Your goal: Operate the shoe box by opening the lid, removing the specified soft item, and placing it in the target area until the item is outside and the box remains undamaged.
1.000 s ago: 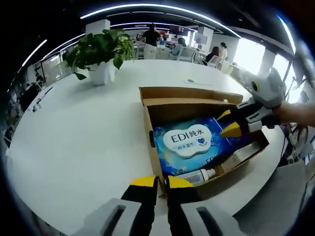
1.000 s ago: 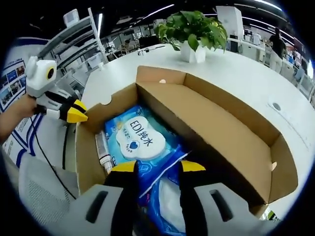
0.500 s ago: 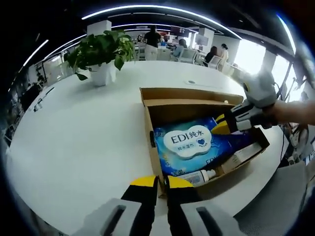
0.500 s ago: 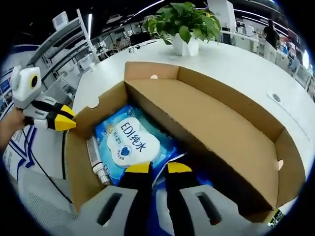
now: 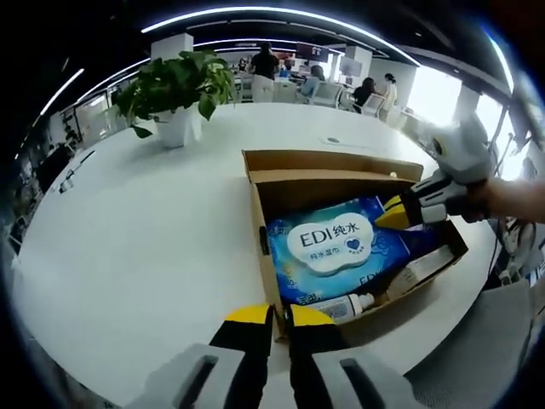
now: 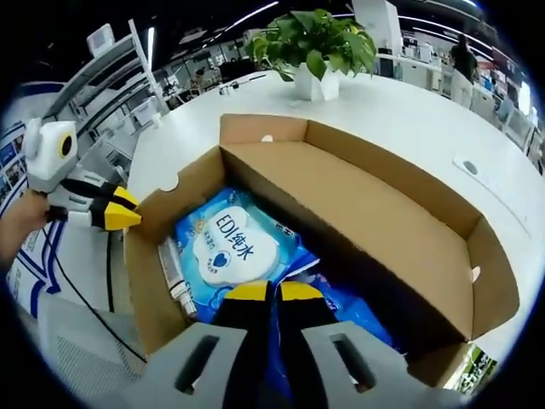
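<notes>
The right gripper (image 6: 272, 292), wide open a second ago, has now closed its jaws on the edge of the blue wipes pack (image 6: 234, 251), which still lies inside the open shoe box (image 6: 409, 213) on the tabletop (image 5: 128, 239). The left gripper (image 5: 271, 315) stays closed and empty beside the box. Lifting the pack out seems the next step.

The open box (image 5: 341, 247) sat near the counter's (image 5: 145, 247) right edge, lid folded back. Inside lay a blue wipes pack (image 5: 336, 251) with a white label, and a small bottle (image 5: 345, 304) along the near wall. The left hand-held gripper (image 5: 271, 317) hovered with jaws together just before the box's near corner. The right hand-held gripper (image 5: 393, 215) reached in over the pack's right end. A plant (image 5: 174, 89) stood at the far left.
</notes>
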`<control>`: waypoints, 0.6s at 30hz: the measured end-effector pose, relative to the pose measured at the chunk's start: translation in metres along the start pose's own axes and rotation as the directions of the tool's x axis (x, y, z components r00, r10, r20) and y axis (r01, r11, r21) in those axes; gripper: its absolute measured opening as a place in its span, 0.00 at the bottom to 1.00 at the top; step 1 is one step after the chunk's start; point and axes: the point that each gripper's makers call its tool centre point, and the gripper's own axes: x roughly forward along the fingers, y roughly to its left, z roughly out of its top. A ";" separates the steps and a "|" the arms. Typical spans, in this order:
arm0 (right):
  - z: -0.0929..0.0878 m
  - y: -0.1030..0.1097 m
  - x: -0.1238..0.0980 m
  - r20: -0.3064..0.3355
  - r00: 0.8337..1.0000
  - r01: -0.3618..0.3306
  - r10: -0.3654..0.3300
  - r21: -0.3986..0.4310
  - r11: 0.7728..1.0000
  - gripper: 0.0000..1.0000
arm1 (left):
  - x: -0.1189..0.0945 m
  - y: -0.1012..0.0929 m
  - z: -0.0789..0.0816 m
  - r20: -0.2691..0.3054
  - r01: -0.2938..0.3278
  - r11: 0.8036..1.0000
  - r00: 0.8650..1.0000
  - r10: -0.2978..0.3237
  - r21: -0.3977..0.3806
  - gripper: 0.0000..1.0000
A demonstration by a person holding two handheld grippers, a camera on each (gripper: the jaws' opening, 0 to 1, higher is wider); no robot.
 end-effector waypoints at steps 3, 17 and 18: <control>0.001 0.000 -0.005 0.006 1.000 -0.001 0.001 0.008 1.000 0.00 | 0.000 0.000 0.000 -0.004 -0.005 1.000 1.000 0.005 0.000 0.06; -0.003 -0.008 -0.031 0.025 0.999 0.023 -0.024 0.025 0.999 0.00 | 0.000 0.000 0.001 -0.019 -0.008 1.000 1.000 0.009 0.015 0.06; -0.004 -0.009 -0.034 0.025 0.999 0.027 -0.028 0.030 0.999 0.00 | 0.000 0.000 0.001 -0.020 -0.009 1.000 1.000 0.009 0.016 0.06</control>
